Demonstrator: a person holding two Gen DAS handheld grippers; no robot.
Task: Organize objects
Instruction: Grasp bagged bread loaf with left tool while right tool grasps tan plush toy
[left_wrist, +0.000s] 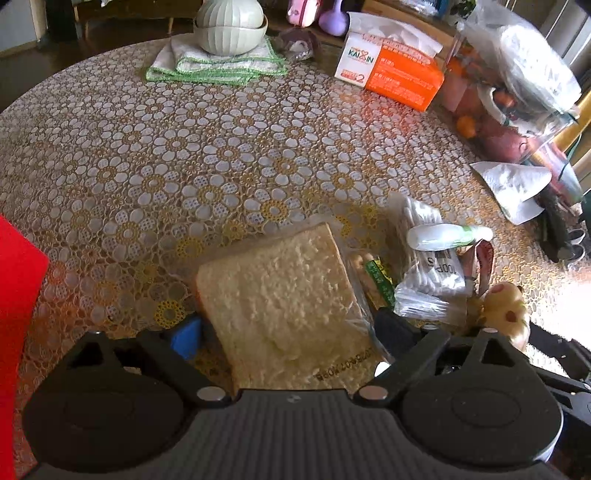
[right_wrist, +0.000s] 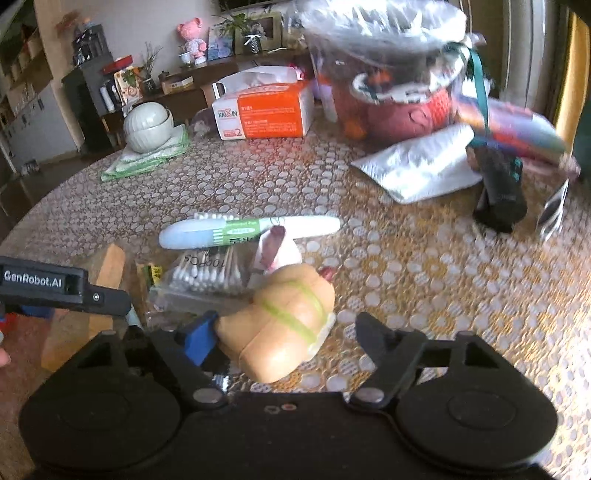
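Left gripper (left_wrist: 291, 332) straddles the bagged bread slice (left_wrist: 280, 299): blue-padded finger on one side, black finger on the other, both at or near the slice edges. Can't tell whether they're actually pressing it or just framing it, nor whether the slice is off the tablecloth (left_wrist: 147, 147) — lower edge is hidden behind the gripper body. Right gripper (right_wrist: 284, 339) is wide open around the squishy bun toy (right_wrist: 284, 317); the blue pad touches or nearly touches one side, the black finger stands well clear on the other, so nothing is held there. The bun toy sits on the table just beside the cotton swab pack (right_wrist: 207, 273), with the white-and-green tube (right_wrist: 247, 229) lying across the far side of that pile. Handling judgement: bread is light, soft, crushes easily, and the clear wrap looks slick, so grip gently across the flat faces or by the edges low down, minimal squeeze. The bun toy looks like foam: light, compliant, will deform and may spring out, so take it across the middle at the green stripes, not by a rounded end. Swab pack is a crinkly bag, also slippery; tube is rigid and will roll. Tissue box (left_wrist: 391, 70) and stacked bowls (left_wrist: 231, 26) on the far side are well apart from the work.
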